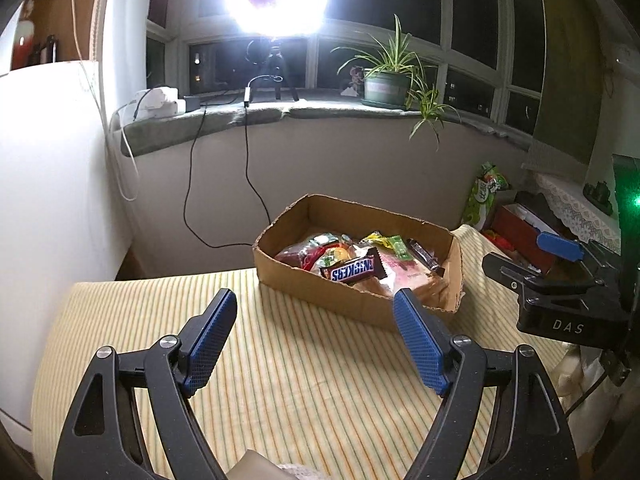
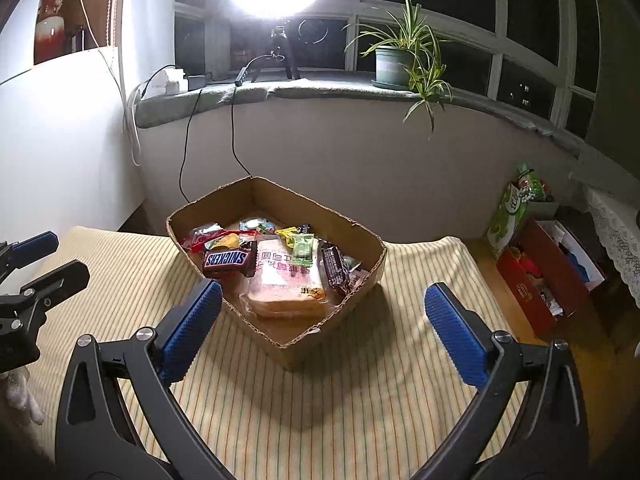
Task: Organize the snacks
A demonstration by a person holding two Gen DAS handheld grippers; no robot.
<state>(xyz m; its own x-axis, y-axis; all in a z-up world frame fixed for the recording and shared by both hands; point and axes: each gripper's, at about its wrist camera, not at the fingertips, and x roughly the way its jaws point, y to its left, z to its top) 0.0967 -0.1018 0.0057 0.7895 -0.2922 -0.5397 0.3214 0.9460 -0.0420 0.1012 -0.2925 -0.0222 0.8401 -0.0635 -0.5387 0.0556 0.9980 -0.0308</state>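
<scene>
Home room, windowsill point(image 2: 320, 92), potted plant point(image 2: 394, 66)

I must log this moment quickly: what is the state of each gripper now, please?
Left gripper: open, holding nothing, above the striped cloth.
Right gripper: open, holding nothing, before the cardboard box.

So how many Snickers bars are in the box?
1. The Snickers bar lies on top of the other snacks at the left side of the cardboard box; more could be buried underneath.
</scene>
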